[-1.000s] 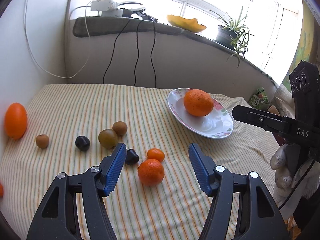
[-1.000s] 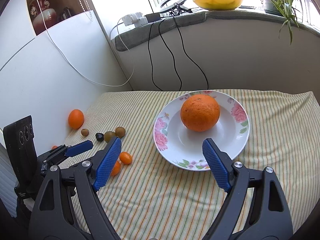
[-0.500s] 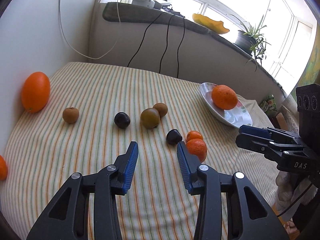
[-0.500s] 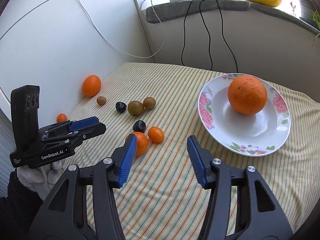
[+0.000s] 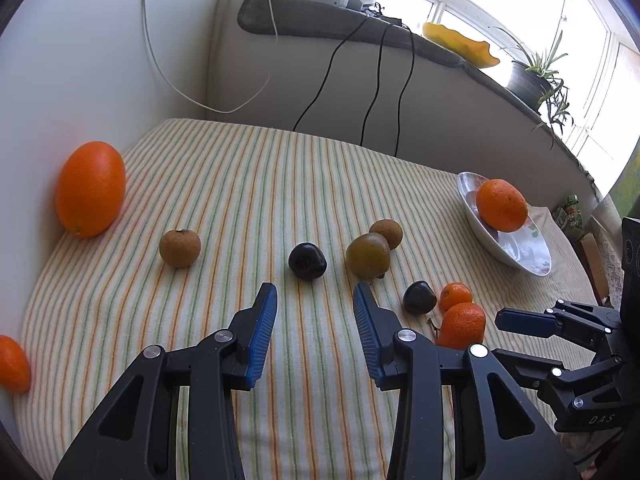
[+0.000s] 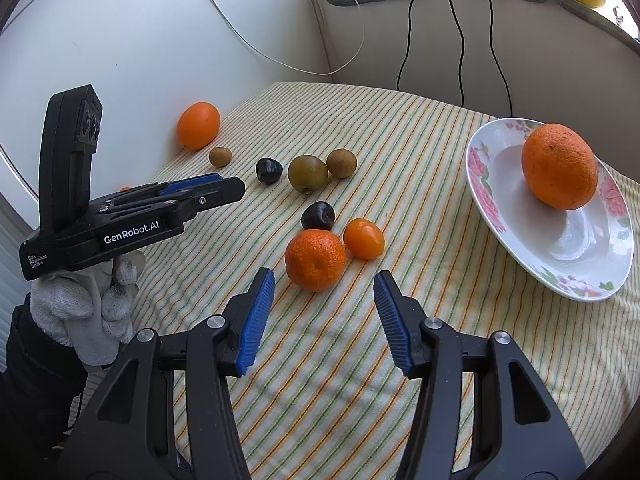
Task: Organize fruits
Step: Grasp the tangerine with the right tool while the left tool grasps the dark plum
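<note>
Here, loose fruit lies on the striped cloth (image 6: pixel 420 128): a tangerine (image 6: pixel 315 260) touches a small orange fruit (image 6: pixel 363 238), with a dark plum (image 6: pixel 317 216) just behind. One big orange (image 6: pixel 559 166) sits on the flowered plate (image 6: pixel 492 216). The right gripper (image 6: pixel 324 320) and left gripper (image 5: pixel 315 334) both stand spread, with nothing between their blue pads.

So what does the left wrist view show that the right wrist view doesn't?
Only the left wrist view: the potted plant on the sill, and an orange fruit clear at the cloth's left edge. Only the right wrist view: the gloved hand holding the left gripper, and the plate's pink flowers. Both share the plated orange, the mandarin, the dark fruits and the striped cloth.
</note>
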{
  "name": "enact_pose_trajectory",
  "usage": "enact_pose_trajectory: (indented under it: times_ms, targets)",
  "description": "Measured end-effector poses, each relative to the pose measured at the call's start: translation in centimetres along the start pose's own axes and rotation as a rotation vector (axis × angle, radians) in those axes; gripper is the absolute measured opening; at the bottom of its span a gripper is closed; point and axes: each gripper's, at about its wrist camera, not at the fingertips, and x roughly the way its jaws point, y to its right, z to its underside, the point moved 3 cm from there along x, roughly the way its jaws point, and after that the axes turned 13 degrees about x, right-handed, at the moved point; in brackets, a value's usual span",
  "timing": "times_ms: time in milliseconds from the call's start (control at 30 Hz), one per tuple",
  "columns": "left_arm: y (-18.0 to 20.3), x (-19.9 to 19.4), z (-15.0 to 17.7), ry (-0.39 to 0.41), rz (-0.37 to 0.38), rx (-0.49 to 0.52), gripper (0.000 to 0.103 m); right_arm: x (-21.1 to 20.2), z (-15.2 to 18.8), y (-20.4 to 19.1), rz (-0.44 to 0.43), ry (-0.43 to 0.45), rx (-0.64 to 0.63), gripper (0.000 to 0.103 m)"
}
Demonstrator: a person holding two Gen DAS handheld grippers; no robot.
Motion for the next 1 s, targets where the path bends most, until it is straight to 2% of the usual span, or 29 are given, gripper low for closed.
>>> enact_pose_trajectory:
  times_ms: [767,1000]
  targets:
    - [-0.1,3.7,-1.5,-0.086,-0.027,0.095,0.028,3.5,-0.6,-0.4,0.0,-0.054,0.04,0.055]
    - [-0.2,3.9,-1.5,-0.087,-0.024,0.089,0.023,3.8,-1.0,-0.6,0.006,-0.057,0.036,0.043]
